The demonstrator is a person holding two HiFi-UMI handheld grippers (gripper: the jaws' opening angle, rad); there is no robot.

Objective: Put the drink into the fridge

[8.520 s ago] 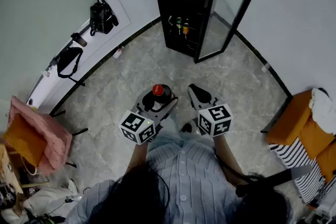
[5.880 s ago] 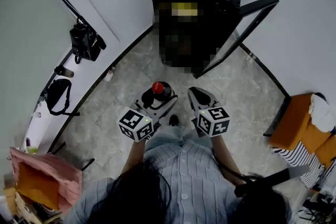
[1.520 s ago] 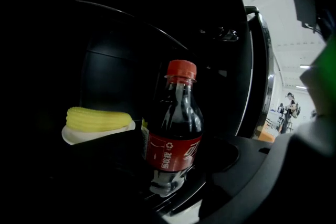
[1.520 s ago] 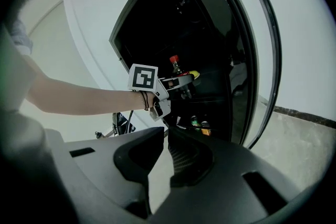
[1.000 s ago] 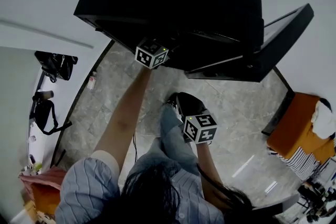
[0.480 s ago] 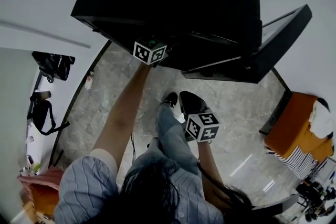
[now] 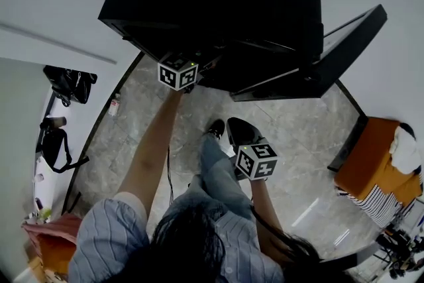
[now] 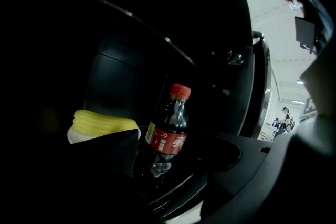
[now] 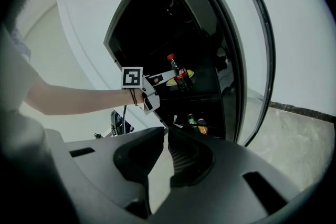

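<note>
The drink, a cola bottle [image 8: 168,131] with a red cap, stands upright on a shelf inside the black fridge [image 7: 225,3], next to a yellow-lidded container [image 8: 102,123]. My left gripper [image 8: 181,153] reaches into the fridge. Its jaws are opening on either side of the bottle and the pads do not press it. In the head view only its marker cube [image 7: 177,73] shows at the fridge's front edge. The right gripper view shows the bottle [image 9: 179,75] just past the left gripper [image 9: 156,83]. My right gripper [image 7: 237,129] hangs low before the fridge, shut and empty.
The glass fridge door [image 7: 318,56] stands swung open to the right. Cans [image 9: 195,123] sit on the lower shelf. Camera bags on stands [image 7: 69,83] and a small bottle [image 7: 114,105] lie along the left wall. An orange seat [image 7: 377,156] is at the right.
Seconds ago the left gripper carried the bottle toward the fridge. In the last second its cube has slid back out and left from the fridge edge. The right gripper has barely moved.
</note>
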